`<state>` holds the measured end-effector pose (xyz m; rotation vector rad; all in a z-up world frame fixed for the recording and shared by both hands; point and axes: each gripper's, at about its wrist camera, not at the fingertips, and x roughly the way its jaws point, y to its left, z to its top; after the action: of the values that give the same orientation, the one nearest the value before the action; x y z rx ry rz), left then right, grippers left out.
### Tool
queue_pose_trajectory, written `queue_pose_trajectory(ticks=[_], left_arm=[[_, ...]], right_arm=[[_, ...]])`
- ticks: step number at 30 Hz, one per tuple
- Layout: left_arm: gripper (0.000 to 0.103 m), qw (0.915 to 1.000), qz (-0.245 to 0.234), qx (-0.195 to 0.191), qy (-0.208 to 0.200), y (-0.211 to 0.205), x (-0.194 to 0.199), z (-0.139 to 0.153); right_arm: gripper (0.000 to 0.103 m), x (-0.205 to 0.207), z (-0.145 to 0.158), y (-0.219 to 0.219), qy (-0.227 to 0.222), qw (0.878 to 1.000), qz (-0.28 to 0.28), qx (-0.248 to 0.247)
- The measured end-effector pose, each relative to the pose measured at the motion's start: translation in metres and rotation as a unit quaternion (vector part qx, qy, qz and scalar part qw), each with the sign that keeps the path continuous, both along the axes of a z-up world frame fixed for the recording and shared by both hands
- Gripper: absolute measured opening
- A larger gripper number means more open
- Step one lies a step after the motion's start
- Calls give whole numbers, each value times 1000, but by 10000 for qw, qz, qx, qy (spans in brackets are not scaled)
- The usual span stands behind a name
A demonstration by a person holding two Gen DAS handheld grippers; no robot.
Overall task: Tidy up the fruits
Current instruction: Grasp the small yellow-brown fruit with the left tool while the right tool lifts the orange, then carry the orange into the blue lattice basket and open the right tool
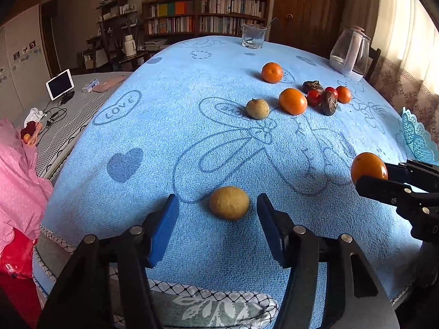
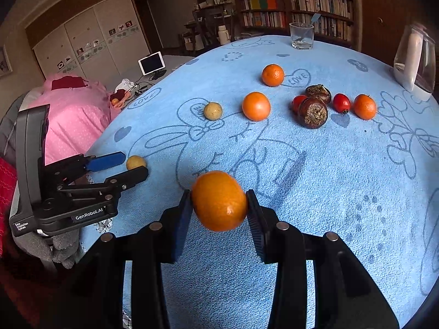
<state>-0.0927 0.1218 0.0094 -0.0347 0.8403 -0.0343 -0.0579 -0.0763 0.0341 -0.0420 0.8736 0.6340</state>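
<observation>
The right gripper [image 2: 219, 201] holds an orange [image 2: 219, 200] clear of the blue towel [image 2: 315, 192] covering the surface, its fingers [image 2: 183, 219] pressed on the fruit's two sides. In the left wrist view that same orange [image 1: 367, 167] shows at the right edge, near a teal basket [image 1: 417, 137]. The left gripper [image 1: 218, 209] sits low over the towel with its blue-padded fingers [image 1: 164, 219] half spread either side of a tan fruit [image 1: 230, 203], which lies on the towel between them; a gap shows on each side, so the pads do not touch it. Farther back lie a second, smaller tan fruit [image 2: 213, 111], a large orange [image 2: 256, 106], another orange [image 2: 273, 74] behind it, two dark brown fruits [image 2: 312, 112] touching each other, two red tomatoes [image 2: 342, 103] beside them, and a small orange [image 2: 365, 106] at the right end of that cluster. A glass [image 2: 301, 36] with a spoon and a clear jug [image 2: 415, 60] stand at the far edge.
</observation>
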Motion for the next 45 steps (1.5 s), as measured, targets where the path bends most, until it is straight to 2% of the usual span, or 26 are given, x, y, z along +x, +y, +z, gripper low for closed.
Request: queue_pose_trajectory(ticks=[5, 10, 23, 31, 37, 45], left_arm=[[41, 10000, -17, 81, 13, -3, 1, -1], [29, 10000, -26, -47, 34, -1, -1, 0], [29, 10000, -61, -35, -37, -7, -7, 12], [29, 9998, -170, 6, -78, -19, -5, 20], [29, 9995, -296, 61, -114, -32, -2, 26], [29, 9984, -537, 163, -120, -56, 5, 33]], right_arm=[[41, -1, 1, -4, -32, 10000, -70, 46], [41, 1, 4, -14, -55, 9996, -250, 146], [41, 5, 17, -55, -195, 9947, -887, 485], [41, 5, 35, -93, -453, 9872, -1373, 670], [41, 5, 43, -140, -634, 9754, -1982, 726], [41, -2, 47, -216, -833, 9483, -2989, 663]])
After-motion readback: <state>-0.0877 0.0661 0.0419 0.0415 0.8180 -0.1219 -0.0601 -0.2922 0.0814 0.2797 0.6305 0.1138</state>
